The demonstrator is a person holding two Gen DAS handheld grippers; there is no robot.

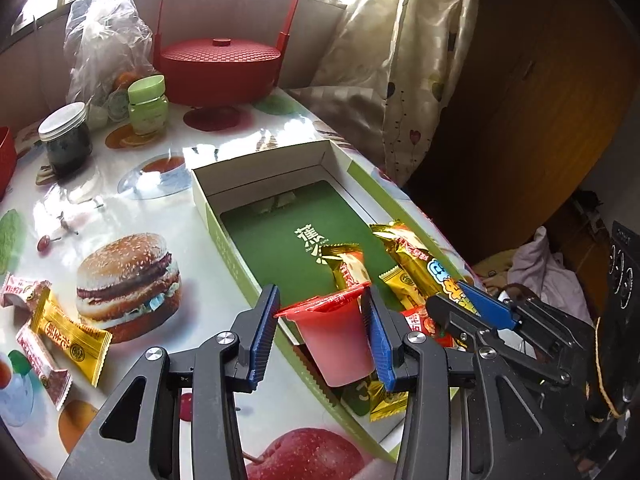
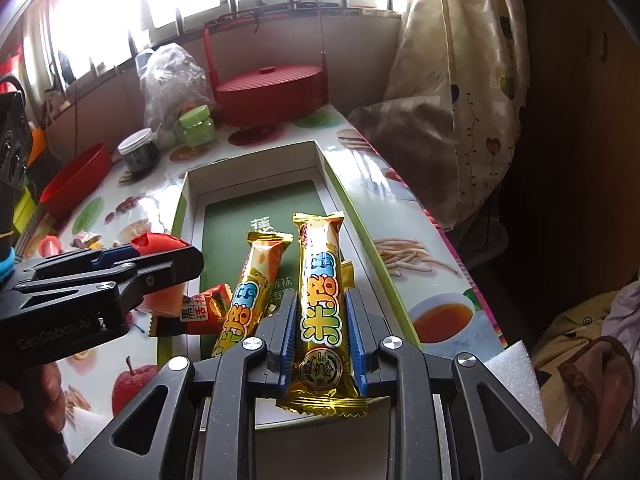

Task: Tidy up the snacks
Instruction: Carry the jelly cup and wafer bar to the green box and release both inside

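Note:
My left gripper is shut on a red jelly cup, held upright over the near left wall of the open green-and-white box. My right gripper is shut on a long gold snack bar, which points into the box. Inside the box lie another gold bar and a red-brown packet. In the left wrist view the right gripper is just right of the cup. The left gripper shows at the left of the right wrist view.
Loose gold and pink packets lie on the table left of the box. Behind it stand a red handled basket, two jars, a plastic bag and a red bowl. The table edge and a curtain are on the right.

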